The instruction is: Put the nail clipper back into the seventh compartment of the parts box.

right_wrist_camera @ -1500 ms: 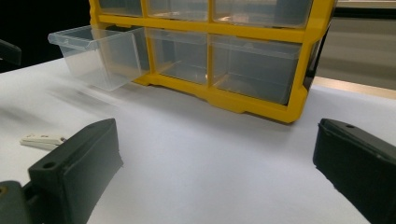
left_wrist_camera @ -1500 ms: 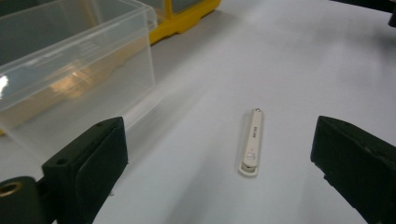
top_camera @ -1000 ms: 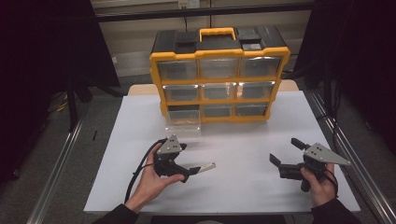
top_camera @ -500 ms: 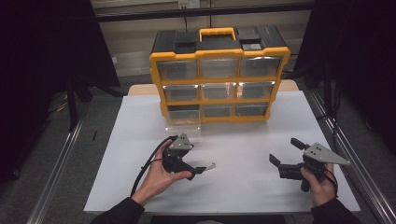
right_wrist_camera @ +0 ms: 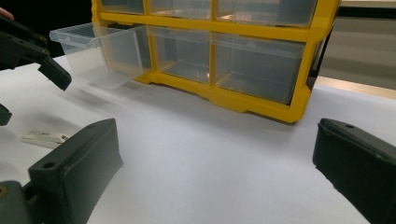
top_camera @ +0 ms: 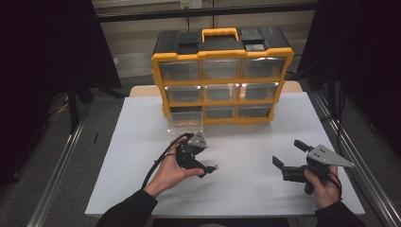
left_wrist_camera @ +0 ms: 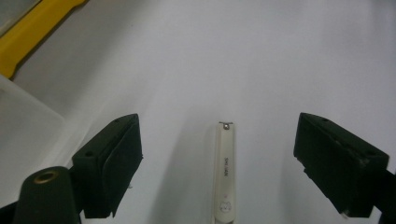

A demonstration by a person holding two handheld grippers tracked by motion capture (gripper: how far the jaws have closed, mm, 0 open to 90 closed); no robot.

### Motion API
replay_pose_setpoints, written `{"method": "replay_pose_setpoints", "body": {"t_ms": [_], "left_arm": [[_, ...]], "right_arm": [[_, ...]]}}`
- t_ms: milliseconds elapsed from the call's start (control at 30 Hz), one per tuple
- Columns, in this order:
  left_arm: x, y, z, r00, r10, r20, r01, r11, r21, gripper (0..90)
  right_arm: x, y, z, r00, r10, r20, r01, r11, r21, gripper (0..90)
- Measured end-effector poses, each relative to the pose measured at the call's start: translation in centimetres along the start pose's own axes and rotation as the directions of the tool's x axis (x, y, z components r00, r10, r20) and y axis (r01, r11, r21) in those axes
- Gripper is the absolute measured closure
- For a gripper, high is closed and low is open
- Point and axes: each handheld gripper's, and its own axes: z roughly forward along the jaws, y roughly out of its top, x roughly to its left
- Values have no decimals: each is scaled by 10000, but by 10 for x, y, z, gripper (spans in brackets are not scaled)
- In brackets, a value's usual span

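High view: a yellow drawer cabinet (top_camera: 221, 78) stands at the far side of the white table (top_camera: 142, 123), and everything else is placed from it. Its bottom-left clear drawer (top_camera: 185, 124) is pulled out toward the person. Just in front of that drawer the left gripper (top_camera: 211, 169) is held in the person's left hand (top_camera: 169, 171), and a pale nail clipper (top_camera: 212, 167) lies on the table at its tips.

Left gripper view shows the nail clipper (left_wrist_camera: 225, 175) flat on the white surface between the two black jaws, touching neither (a clear gap on each side). The jaws have just been closing, yet they stand wide and grasp nothing.

The right gripper (top_camera: 287, 161) sits in the right hand (top_camera: 324, 187), well in front of the cabinet's right end. Right gripper view has its jaws spread apart and empty, facing the cabinet (right_wrist_camera: 261, 56), with the drawer (right_wrist_camera: 98, 53) and the clipper (right_wrist_camera: 44, 136) off to the left.
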Motion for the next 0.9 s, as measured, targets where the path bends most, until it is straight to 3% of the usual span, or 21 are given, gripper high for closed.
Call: {"method": "replay_pose_setpoints", "body": {"t_ms": [133, 200, 367, 533, 733, 833, 900], "left_arm": [[4, -2, 4, 9997, -214, 111, 212, 9996, 159, 194], [4, -2, 4, 9999, -125, 15, 124, 9996, 256, 252], [2, -2, 10, 9995, -270, 190, 262, 9988, 409, 283], [3, -3, 17, 9989, -175, 441, 134, 9955, 934, 364], [3, 0, 22, 9972, -385, 645, 305, 9923, 1204, 449], [4, 2, 26, 9970, -160, 758, 47, 9891, 1469, 483], [3, 2, 30, 9970, -235, 741, 118, 9880, 1543, 508]], "right_arm": [[0, 0, 0, 10000, -13, -26, 13, 10000, 5, 6], [0, 0, 0, 10000, -5, -27, 5, 10000, 10, 6], [0, 0, 0, 10000, -3, -17, 3, 10000, 26, 6], [0, 0, 0, 10000, -8, -52, 9, 10000, 30, 6], [0, 0, 1, 9999, -33, -132, 34, 10000, 81, 6], [0, 0, 1, 9999, -12, -137, 13, 10000, 81, 6], [0, 0, 1, 9999, -33, -131, 35, 10000, 81, 6]]}}
